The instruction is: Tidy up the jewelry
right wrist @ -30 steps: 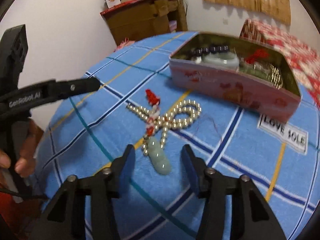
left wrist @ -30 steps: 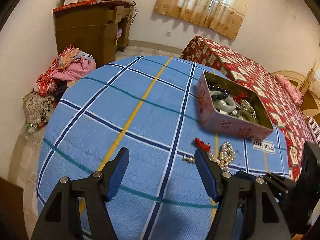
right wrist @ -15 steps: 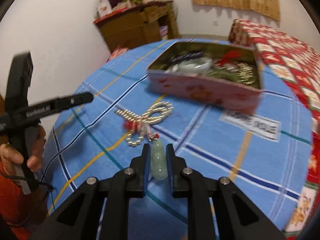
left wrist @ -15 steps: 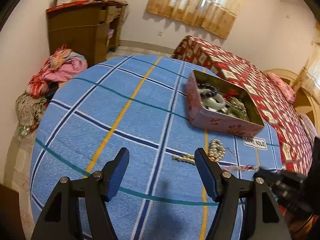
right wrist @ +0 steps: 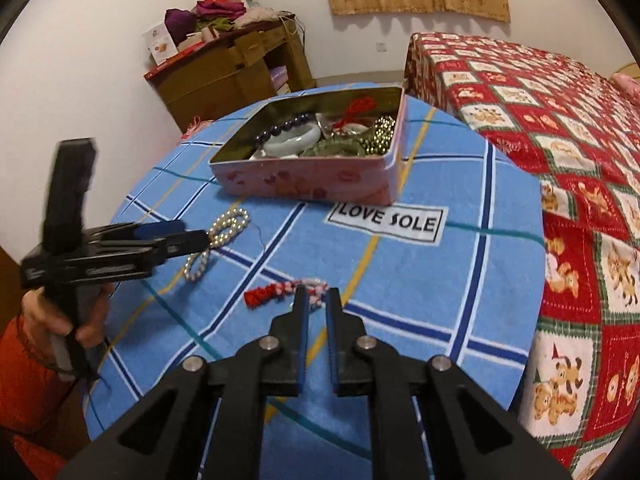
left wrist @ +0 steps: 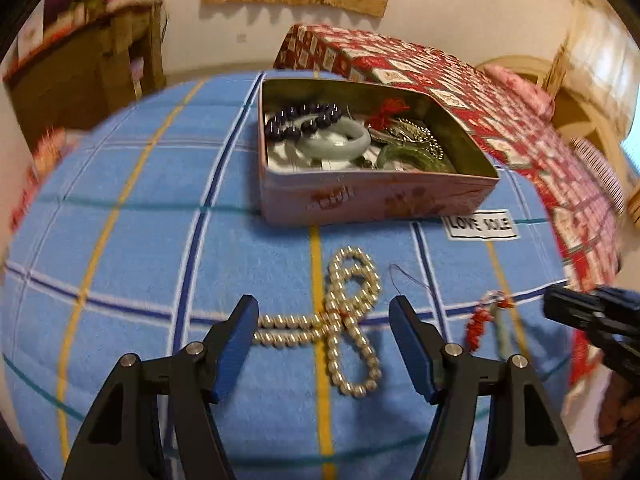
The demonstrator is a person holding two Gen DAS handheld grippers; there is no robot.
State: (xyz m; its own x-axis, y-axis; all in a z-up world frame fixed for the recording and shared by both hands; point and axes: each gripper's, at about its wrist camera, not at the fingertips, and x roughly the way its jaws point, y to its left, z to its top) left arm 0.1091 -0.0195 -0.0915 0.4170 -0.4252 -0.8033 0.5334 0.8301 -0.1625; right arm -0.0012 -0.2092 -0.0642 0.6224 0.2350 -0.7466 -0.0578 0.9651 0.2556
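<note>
From the left wrist, the left tool (left wrist: 322, 318) hangs open and empty over the pearl necklace (left wrist: 348, 320) near the surface's (left wrist: 160, 240) front edge. From the right wrist, the right tool (right wrist: 316, 300) has just closed on the red-tasselled pendant (right wrist: 276, 292), in front of the tin (right wrist: 316, 184).

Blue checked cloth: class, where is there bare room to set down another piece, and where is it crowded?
Free: the wide stretch of cloth left of the tin and pearl necklace; also the strip between the LOVE SOLE label and the red quilt. Crowded: in front of the tin, around the necklace and tasselled pendant.
</note>
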